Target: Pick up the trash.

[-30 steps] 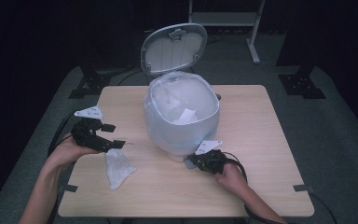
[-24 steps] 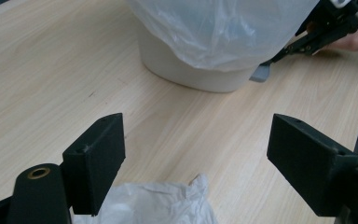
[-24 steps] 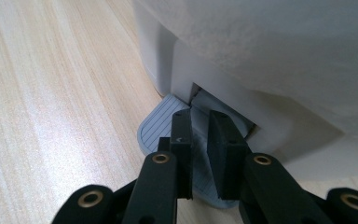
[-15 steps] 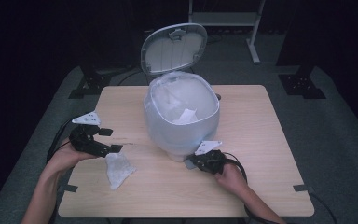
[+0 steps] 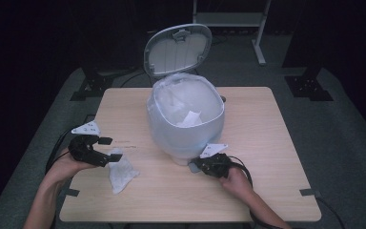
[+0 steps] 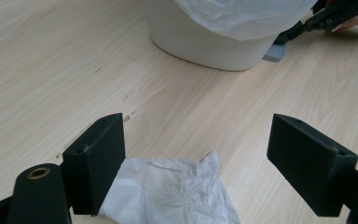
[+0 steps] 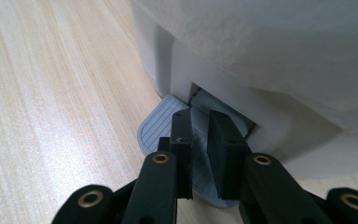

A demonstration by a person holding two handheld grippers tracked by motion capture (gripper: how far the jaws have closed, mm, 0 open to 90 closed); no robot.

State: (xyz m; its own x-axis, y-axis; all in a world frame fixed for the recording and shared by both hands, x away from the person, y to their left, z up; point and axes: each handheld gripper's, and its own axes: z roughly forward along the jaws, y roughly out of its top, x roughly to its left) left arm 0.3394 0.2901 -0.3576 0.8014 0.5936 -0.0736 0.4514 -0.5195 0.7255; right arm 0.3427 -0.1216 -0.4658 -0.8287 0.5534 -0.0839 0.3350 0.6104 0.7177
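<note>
Since the earlier high view the left gripper has sunk toward the table and now sits low over the crumpled tissue, while the right gripper has kept its place at the foot of the bin. Going by size: the white pedal bin, lined with a plastic bag, stands at the middle of the table with its lid tipped up at the far side. At its near right base the grey pedal juts out, and the right gripper's jaws, clenched with nothing between them, press down on it, which likely keeps the lid up. The tissue lies near the left edge; in the left gripper view its far end sits between the released, wide-spread jaws. The drop suggests the pick-up is about to begin, with the tissue then bound for the open bin.
</note>
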